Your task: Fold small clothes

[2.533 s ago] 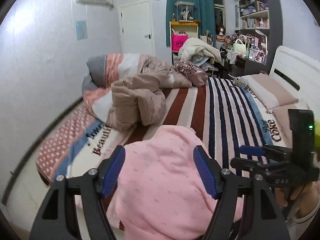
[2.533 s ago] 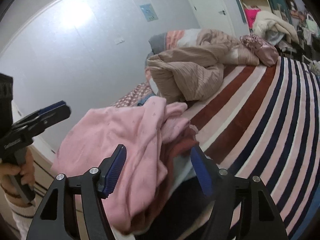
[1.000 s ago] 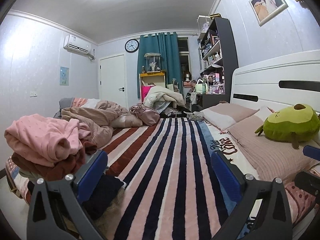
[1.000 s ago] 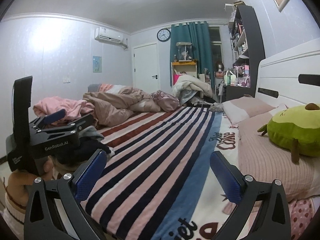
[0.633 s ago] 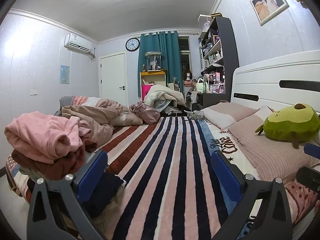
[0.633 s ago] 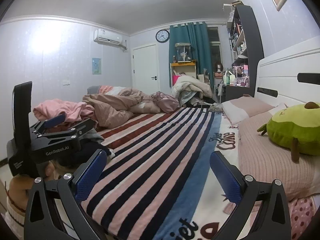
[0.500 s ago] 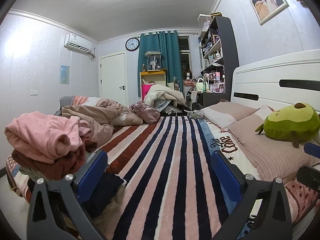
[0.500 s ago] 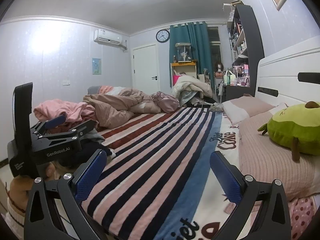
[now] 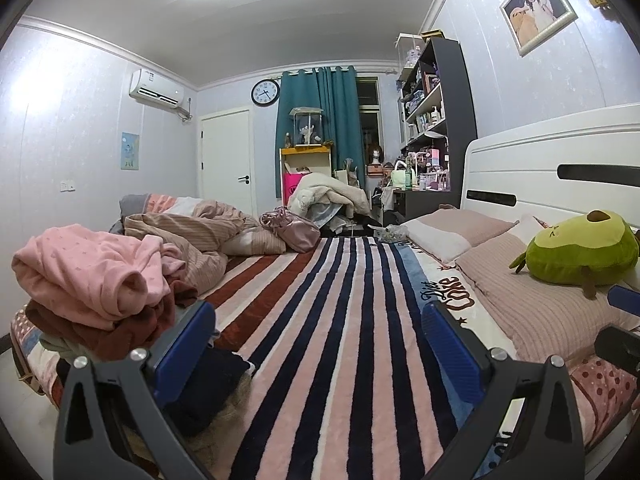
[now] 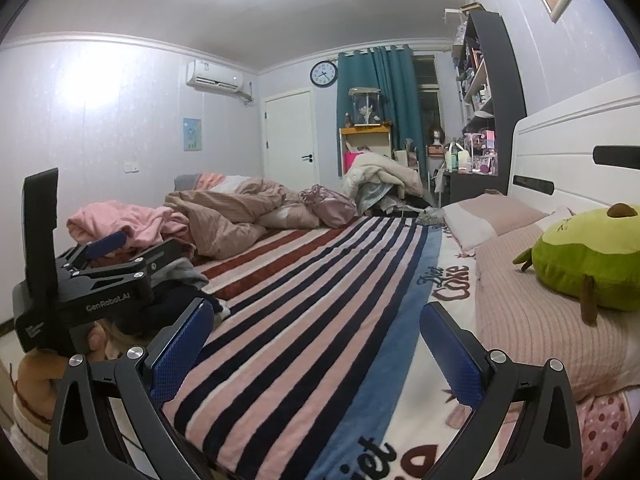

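Striped blanket (image 9: 320, 320) on the bed is bare in the middle, so there's room to fold. Clothes pile (image 9: 100, 304) sits at the bed's left edge, pink garment (image 9: 92, 268) bunched on top of a dark red one (image 9: 120, 328). Left gripper (image 9: 318, 344) and right gripper (image 10: 316, 344) both have jaws spread wide, holding nothing, low over the blanket.

Risks, by judgement:
- a pinch into the heap grabs two layers, dragging the red piece along
- pile near the edge: a pull could tip it to the floor
- bunched sleeve (image 9: 136, 284) hides seams, giving a crooked fold.
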Available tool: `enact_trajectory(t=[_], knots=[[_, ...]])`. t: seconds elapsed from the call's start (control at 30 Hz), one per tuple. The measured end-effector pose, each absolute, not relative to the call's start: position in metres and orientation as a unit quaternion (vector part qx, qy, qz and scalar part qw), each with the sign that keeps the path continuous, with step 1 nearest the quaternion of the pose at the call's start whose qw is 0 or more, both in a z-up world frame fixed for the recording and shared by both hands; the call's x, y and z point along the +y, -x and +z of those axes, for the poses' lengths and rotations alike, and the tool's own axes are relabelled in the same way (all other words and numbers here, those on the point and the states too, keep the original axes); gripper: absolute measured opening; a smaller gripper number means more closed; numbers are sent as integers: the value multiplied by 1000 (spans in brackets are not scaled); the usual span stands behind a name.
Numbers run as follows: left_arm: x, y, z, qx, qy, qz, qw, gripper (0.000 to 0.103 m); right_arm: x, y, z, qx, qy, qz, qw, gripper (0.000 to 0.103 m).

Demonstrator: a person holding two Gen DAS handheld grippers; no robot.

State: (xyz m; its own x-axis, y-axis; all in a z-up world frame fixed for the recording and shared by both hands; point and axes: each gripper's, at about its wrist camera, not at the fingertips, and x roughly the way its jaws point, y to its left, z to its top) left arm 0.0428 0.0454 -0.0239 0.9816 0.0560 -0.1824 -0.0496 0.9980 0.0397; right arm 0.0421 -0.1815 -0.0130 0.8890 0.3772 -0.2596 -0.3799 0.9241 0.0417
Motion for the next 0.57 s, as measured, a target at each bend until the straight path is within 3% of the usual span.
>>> enact_trajectory(t=[0.57], knots=[[48, -40, -23, 91, -21, 27, 995, 102, -177, -37, -9, 130, -1, 193, 972, 103]])
